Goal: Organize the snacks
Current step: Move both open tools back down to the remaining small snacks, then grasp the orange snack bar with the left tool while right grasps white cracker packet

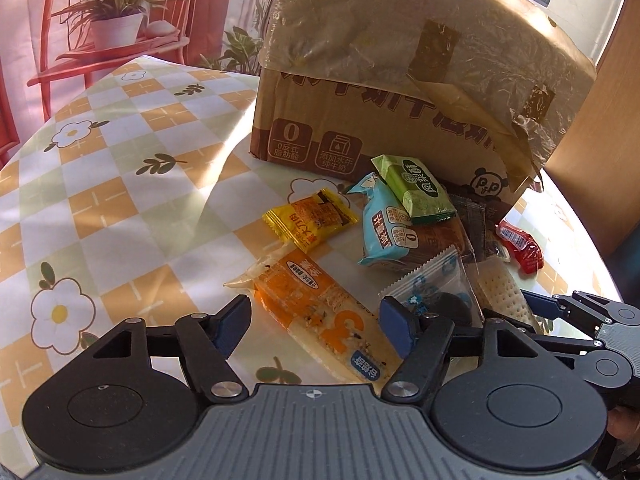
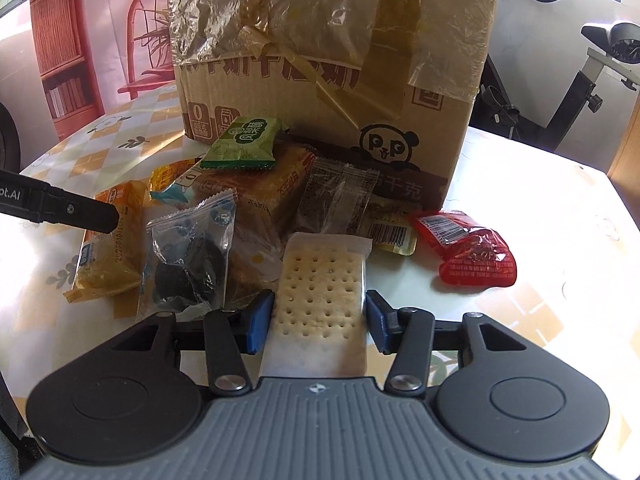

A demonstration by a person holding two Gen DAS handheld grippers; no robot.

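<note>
Straddling cracker packet (image 2: 320, 292), right hand-held gripper (image 2: 319, 320) jaws apart, untouching.

Readable print on the box, the snack packets and one claw arm

The cardboard box (image 2: 320, 92) carries a panda face whose eyes read "P P", a square badge with a large "0" above small Chinese lines, a milk-carton icon beside it, and "千克" near its lower edge — the big brown characters under the tape are cut off. The orange packet (image 1: 320, 312) shows a large "3". The blue packet (image 1: 386, 232) bears a "0" badge. The green packet (image 2: 244, 144) has a round seal and white Chinese characters. Barcodes stand on the red packet (image 2: 468, 248) and the yellow sachet (image 2: 390, 230). The black arm (image 2: 56, 206) at the left of the right wrist view reads "pt.AI".
</note>
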